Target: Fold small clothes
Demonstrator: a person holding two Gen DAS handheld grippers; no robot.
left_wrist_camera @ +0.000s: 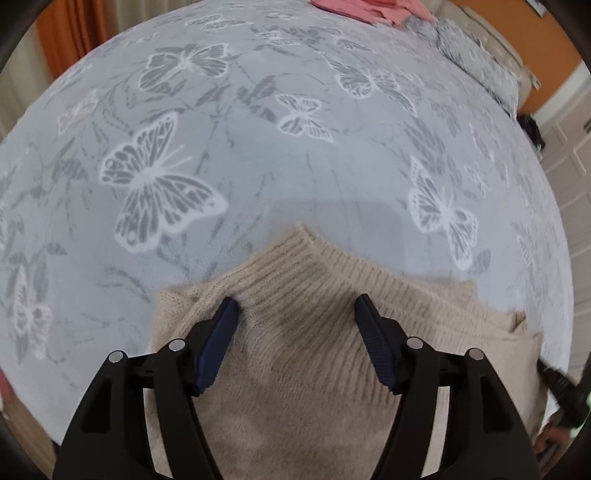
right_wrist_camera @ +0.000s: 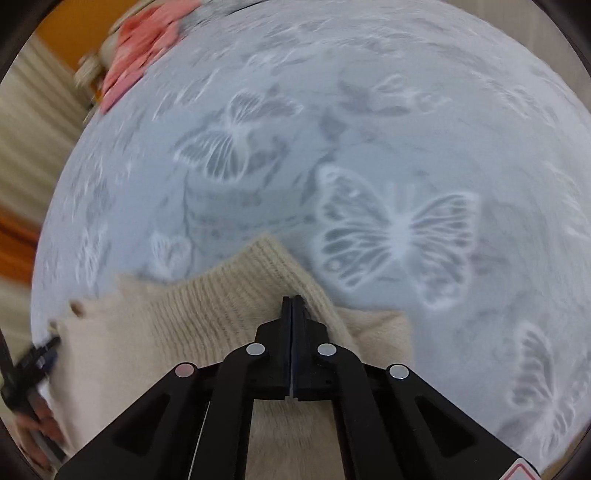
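On the butterfly bedspread (left_wrist_camera: 258,155), left claw (left_wrist_camera: 295,310) gapes over a beige sweater (left_wrist_camera: 295,350); right claw (right_wrist_camera: 292,301) pinches shut, no writing legible.

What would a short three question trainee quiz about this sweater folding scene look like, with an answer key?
1. True or false: the left gripper is shut.
2. What pattern covers the bedspread?
3. The pink clothes lie: A) on the sweater, B) at the bed's far edge, C) in the right gripper.

Key: 1 false, its jaws are open over the sweater; 2 butterflies; 3 B.
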